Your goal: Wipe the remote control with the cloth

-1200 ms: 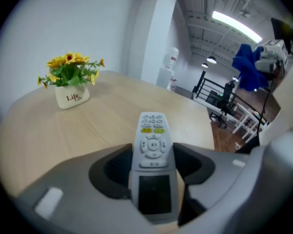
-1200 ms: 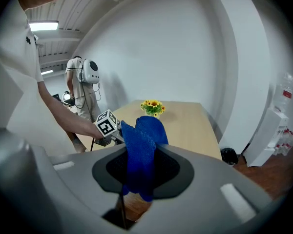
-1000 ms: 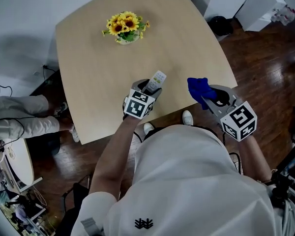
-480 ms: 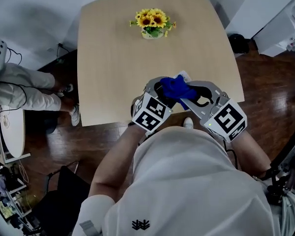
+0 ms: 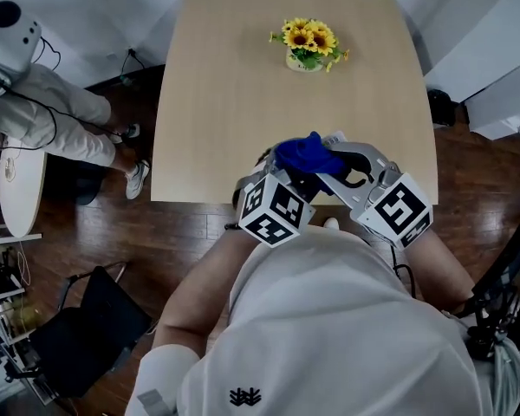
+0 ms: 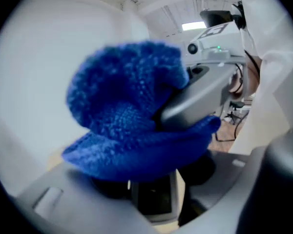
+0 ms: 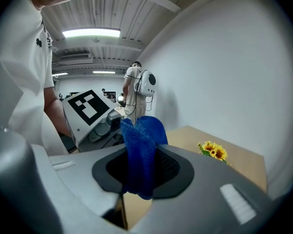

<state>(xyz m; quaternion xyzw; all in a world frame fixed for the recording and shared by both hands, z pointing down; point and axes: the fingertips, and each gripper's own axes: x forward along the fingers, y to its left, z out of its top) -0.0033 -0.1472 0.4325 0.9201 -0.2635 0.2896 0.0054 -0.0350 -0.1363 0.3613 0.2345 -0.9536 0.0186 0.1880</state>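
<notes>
The blue cloth point(image 5: 303, 154) is bunched over the front edge of the wooden table point(image 5: 217, 102), between my two grippers. My right gripper point(image 5: 331, 168) is shut on it; in the right gripper view the cloth point(image 7: 142, 152) hangs pinched between the jaws. The cloth point(image 6: 132, 130) is pressed onto the top of the remote control point(image 6: 154, 204), which my left gripper point(image 6: 151, 194) holds shut in its jaws. Only a dark lower stretch of the remote shows beneath the cloth. In the head view the left gripper point(image 5: 288, 173) sits right against the right one, and the remote is almost wholly hidden.
A small pot of sunflowers point(image 5: 308, 46) stands at the table's far side. Another person point(image 5: 43, 102) stands at the left beside the table. A dark chair point(image 5: 95, 319) is on the wooden floor at lower left.
The two grippers have come together: the right one brought the cloth left onto the remote held by the left gripper. The head view has shifted, with the table now more centred.
</notes>
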